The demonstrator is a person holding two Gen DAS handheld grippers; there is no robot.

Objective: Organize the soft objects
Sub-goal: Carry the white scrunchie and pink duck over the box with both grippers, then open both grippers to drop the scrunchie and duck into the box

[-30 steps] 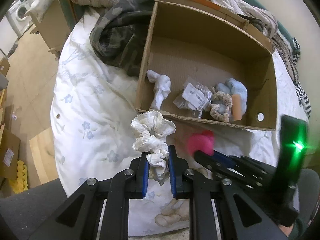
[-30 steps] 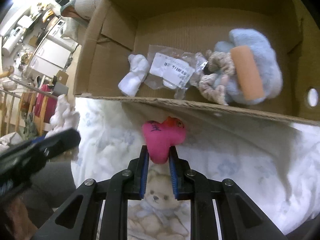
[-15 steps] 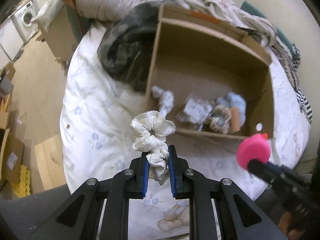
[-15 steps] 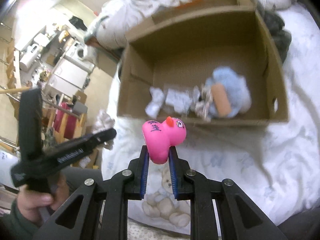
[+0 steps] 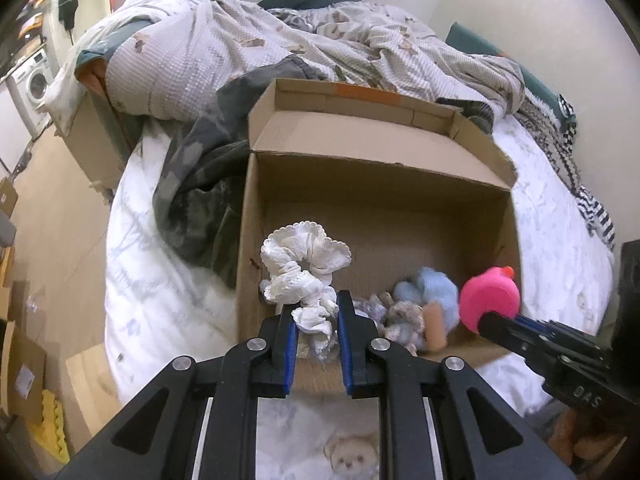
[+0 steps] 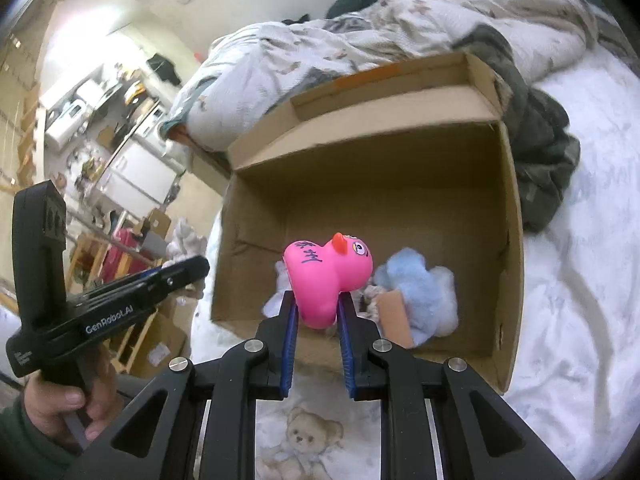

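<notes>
My left gripper is shut on a white frilly scrunchie, held up over the near left part of an open cardboard box on the bed. A pink rubber duck with an orange beak is clamped in my right gripper, above the box's near edge. The duck also shows at the right of the left wrist view. In the box lie a light blue fluffy toy and a beige scrunchie, partly hidden by what I hold.
The box sits on a white sheet with a teddy bear print. A dark camouflage garment lies left of the box, a crumpled duvet behind it. Wooden floor, small boxes and a washing machine are at the left.
Both grippers rose with their loads and tilted up, so the box's far wall and the duvet came into view. The duck moved from in front of the box to above its near edge.
</notes>
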